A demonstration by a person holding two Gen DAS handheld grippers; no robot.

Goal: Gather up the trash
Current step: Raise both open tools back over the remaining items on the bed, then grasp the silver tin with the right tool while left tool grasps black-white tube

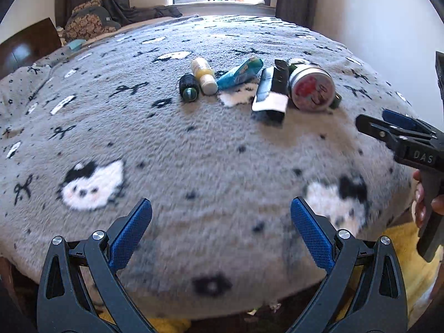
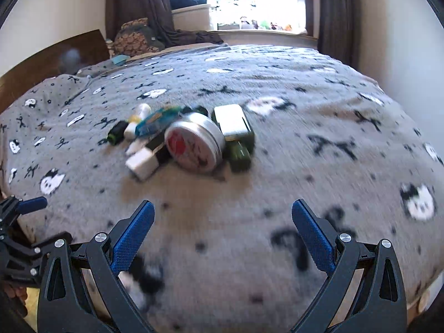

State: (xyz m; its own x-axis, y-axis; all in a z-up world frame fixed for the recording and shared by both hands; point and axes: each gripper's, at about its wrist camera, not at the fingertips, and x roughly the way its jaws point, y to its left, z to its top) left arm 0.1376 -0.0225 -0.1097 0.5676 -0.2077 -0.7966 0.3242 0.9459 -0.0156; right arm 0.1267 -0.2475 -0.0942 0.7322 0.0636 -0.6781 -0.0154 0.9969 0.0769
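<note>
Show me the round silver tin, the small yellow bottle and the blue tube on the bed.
round silver tin (image 1: 312, 90): left wrist view, on its red-printed lid.
small yellow bottle (image 1: 204, 75): left wrist view, mid-body.
blue tube (image 1: 241, 72): left wrist view, middle of its side.

surface: bed, grey fleece blanket with cat-face and bow print
cluster: dark spool, yellow-white bottle, teal tube, black-white packet, silver tin, all touching
behind tin: green case, probably; blurred
</note>
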